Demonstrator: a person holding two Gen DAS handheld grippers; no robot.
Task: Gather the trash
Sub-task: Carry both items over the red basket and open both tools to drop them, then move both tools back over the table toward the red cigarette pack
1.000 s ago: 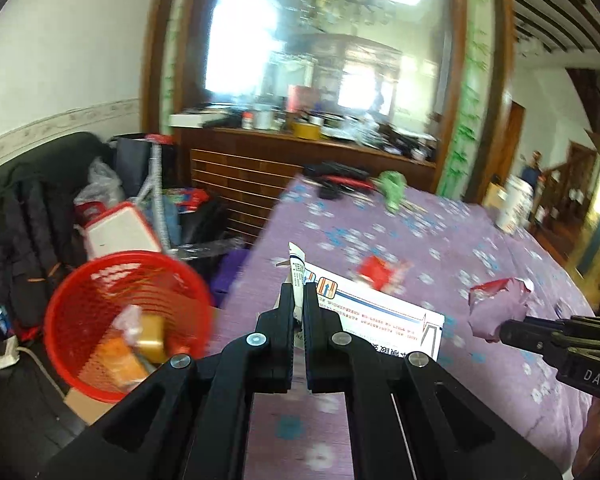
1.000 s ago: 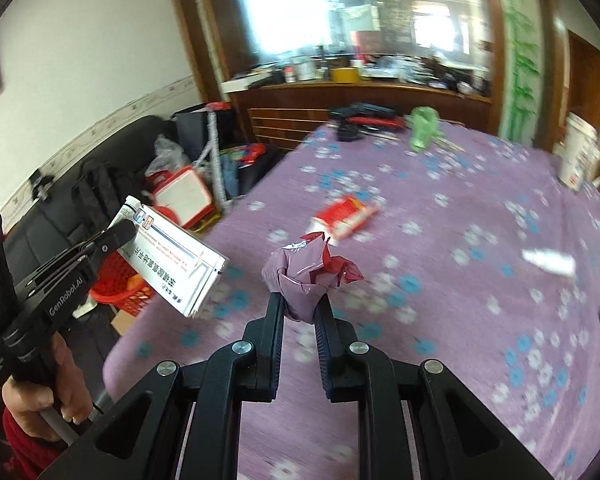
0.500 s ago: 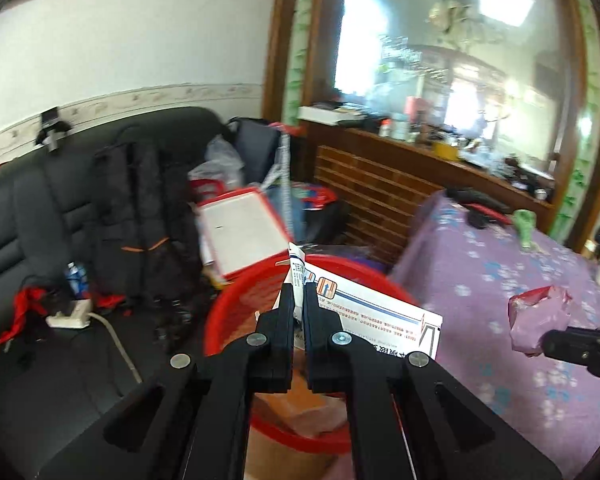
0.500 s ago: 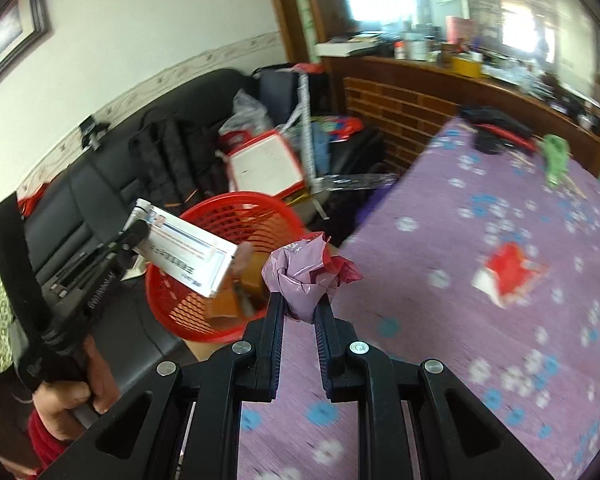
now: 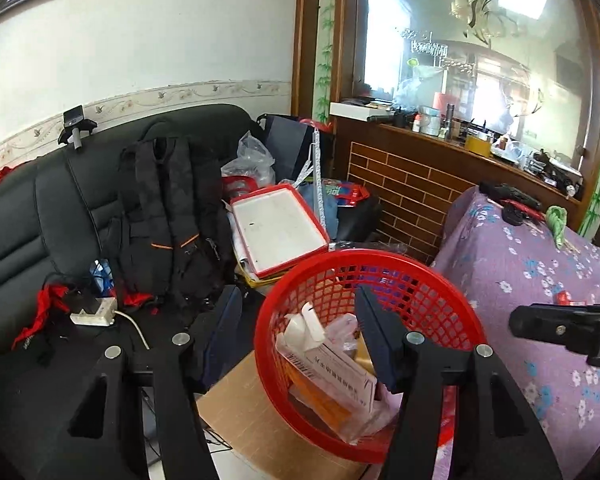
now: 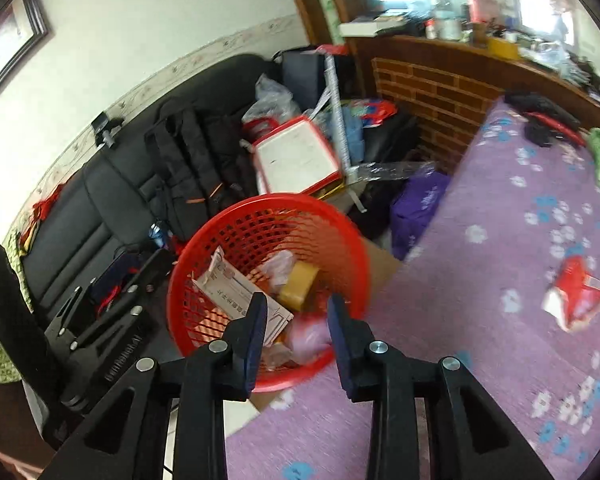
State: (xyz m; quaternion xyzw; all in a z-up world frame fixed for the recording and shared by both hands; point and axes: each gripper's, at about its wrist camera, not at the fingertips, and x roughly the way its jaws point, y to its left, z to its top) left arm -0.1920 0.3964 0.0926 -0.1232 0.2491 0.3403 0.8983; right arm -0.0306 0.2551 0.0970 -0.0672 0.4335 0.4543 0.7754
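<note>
The red mesh basket (image 5: 340, 258) stands on the floor beside the table, directly below both grippers. My left gripper (image 5: 298, 320) hangs over it with its jaws opening and nothing between them. The white printed box (image 5: 332, 364) lies inside the basket. In the right wrist view my right gripper (image 6: 298, 312) is also opening above the basket (image 6: 236, 212). The crumpled pink-purple wrapper (image 6: 306, 336) is a blur just under its fingers, free of the pads. A red and white wrapper (image 6: 576, 292) lies on the purple tablecloth (image 6: 480, 360).
The basket rests on a cardboard sheet (image 5: 244, 400). Behind it is a black sofa (image 5: 40, 208) with a black backpack (image 5: 160, 220) and a red-framed white board (image 5: 280, 228). A green item (image 5: 556, 220) and black items (image 5: 508, 196) lie at the table's far end.
Both grippers swung left from over the table to above the basket. The left one let go of the white box, which now lies in the basket. The right one released the purple wrapper.
</note>
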